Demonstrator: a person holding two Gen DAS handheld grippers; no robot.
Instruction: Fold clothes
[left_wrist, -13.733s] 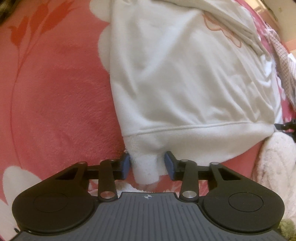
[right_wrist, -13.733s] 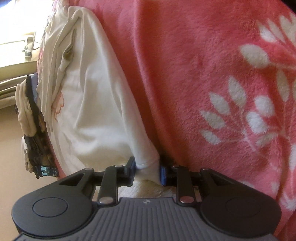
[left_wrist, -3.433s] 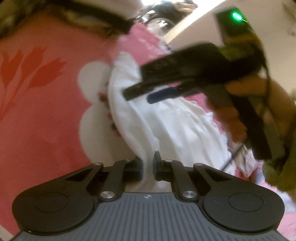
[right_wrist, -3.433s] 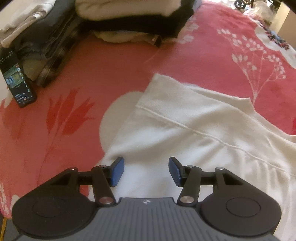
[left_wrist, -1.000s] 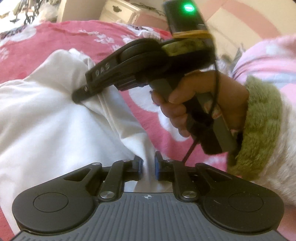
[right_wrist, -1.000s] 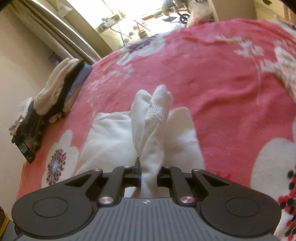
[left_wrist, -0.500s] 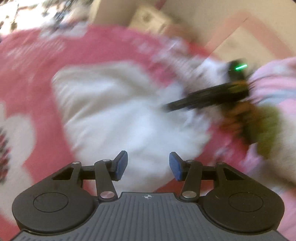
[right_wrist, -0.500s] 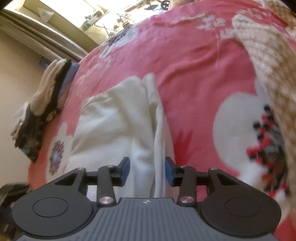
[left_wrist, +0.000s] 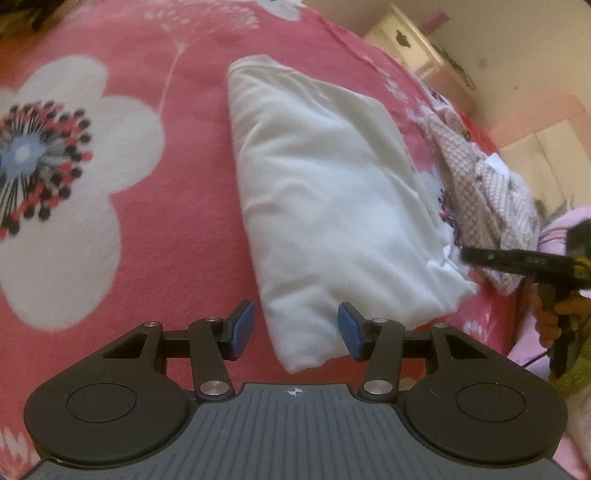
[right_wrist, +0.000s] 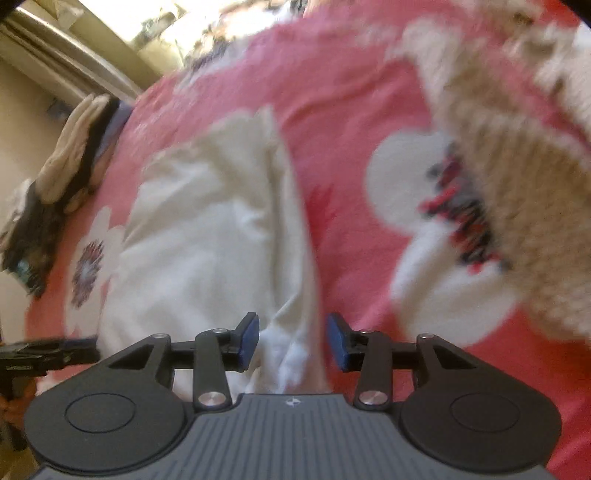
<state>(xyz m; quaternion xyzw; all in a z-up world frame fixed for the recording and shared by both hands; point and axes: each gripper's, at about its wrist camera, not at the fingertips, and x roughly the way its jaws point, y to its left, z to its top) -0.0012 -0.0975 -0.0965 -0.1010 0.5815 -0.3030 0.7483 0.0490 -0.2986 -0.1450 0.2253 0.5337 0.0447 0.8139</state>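
Folded white garment (left_wrist: 332, 206) sits on the pink floral blanket (left_wrist: 155, 229) — left gripper (left_wrist: 291, 330) and right gripper (right_wrist: 291, 341) both have jaws apart, each straddling a near corner, gripping nothing.

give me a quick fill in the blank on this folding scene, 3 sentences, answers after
1. The folded white garment lies on a ____ floral blanket.
2. The left gripper has its jaws ____, clamping nothing.
3. The pads of the right gripper are coloured ____.

Answers: pink; open; blue
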